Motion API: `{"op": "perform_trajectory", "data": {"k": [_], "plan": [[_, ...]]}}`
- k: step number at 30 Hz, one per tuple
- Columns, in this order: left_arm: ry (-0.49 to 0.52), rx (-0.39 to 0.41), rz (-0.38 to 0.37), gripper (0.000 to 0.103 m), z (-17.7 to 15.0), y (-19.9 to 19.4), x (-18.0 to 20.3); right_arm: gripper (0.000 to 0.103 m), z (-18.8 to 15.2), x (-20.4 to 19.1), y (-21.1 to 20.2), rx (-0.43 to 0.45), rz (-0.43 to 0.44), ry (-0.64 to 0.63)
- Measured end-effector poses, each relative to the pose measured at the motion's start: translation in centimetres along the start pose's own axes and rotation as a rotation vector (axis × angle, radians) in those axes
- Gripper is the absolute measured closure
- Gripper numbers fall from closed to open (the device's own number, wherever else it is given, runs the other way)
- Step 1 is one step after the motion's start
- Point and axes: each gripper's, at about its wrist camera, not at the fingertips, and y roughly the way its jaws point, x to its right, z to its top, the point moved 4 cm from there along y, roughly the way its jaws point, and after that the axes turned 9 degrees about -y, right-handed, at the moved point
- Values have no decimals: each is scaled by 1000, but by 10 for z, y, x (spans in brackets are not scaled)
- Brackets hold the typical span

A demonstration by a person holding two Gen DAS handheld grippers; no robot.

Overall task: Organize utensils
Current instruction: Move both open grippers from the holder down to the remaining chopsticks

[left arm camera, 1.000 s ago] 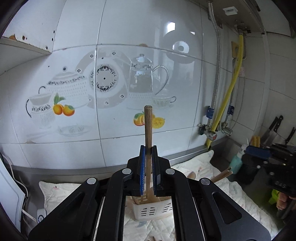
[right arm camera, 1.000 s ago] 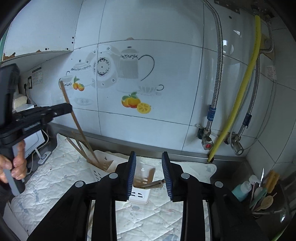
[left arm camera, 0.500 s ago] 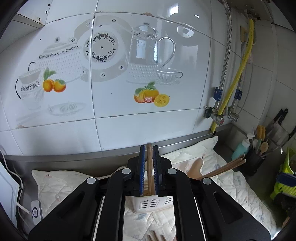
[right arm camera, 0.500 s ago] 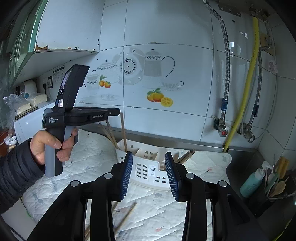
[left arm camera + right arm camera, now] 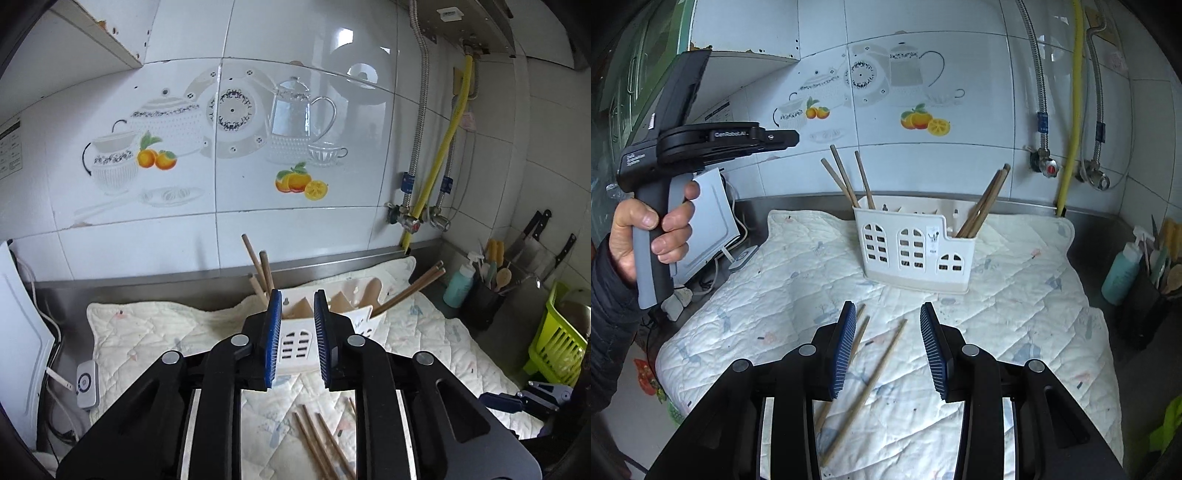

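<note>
left tongs (image 5: 295,332) spread, empty, frame centre | right tongs (image 5: 888,347) spread, empty | white slotted plastic utensil holder (image 5: 916,251) mid-frame | loose wooden chopsticks (image 5: 871,376) on quilted tabletop (image 5: 1015,325), lower centre

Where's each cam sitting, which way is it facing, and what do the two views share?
Left wrist: on the left gripper, open, looking over the white caddy toward the tiled wall; only its own fingers show.
Right wrist: on the right gripper, open, angled down at loose chopsticks on the quilted mat; the person's left hand shows, holding the other gripper.
Shared: caddy, mat, loose chopsticks, teapot-and-oranges tiles, yellow hose.
</note>
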Motion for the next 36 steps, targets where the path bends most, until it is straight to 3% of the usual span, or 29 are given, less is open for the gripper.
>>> {"op": "perform_trajectory", "data": {"k": [6, 17, 20, 36], "plan": [[-41, -50, 23, 76, -51, -19, -14, 68, -45, -20, 3, -54, 9, 34], [-48, -129, 122, 45, -143, -27, -35, 77, -109, -52, 28, -163, 42, 111], [-51, -151, 131, 34, -161, -26, -38, 79, -118, -58, 36, -187, 54, 126], [-121, -245, 216, 20, -218, -16, -58, 87, -134, -63, 68, -251, 85, 195]]}}
